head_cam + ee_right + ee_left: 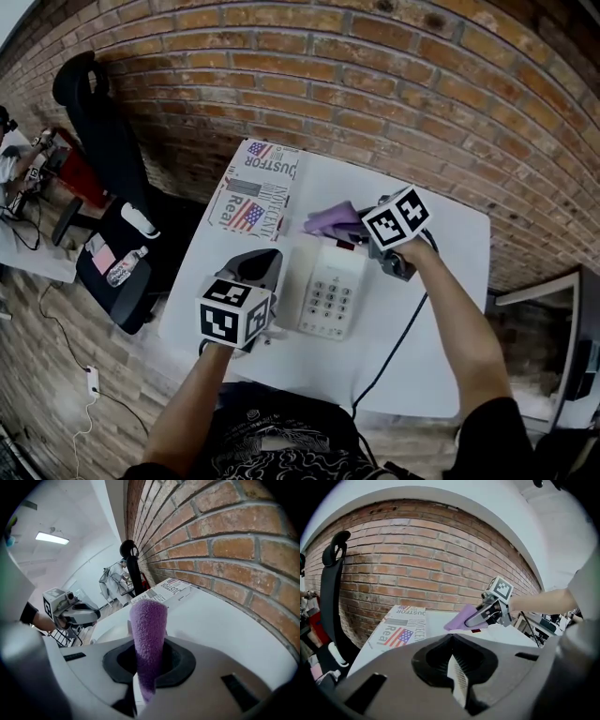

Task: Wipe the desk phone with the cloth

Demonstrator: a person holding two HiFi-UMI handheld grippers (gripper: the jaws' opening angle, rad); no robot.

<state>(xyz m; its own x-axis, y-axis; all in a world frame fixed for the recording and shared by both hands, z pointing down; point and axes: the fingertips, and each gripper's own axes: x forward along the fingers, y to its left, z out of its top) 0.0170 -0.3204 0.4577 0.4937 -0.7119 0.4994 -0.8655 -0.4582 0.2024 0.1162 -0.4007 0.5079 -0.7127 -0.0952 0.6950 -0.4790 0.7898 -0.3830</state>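
My right gripper (361,231) pinches the purple cloth (330,220) at the desk phone's (330,292) far end. My left gripper (262,268) sits just beside the phone, its 2 jaws closed together.

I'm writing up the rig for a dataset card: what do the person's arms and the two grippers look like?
The left gripper and right gripper have grey bodies, and each carries a white cube printed with black square markers. A black cable runs back from the right gripper. The person wears a black short-sleeved top with a pale pattern, and the forearms are uncovered.
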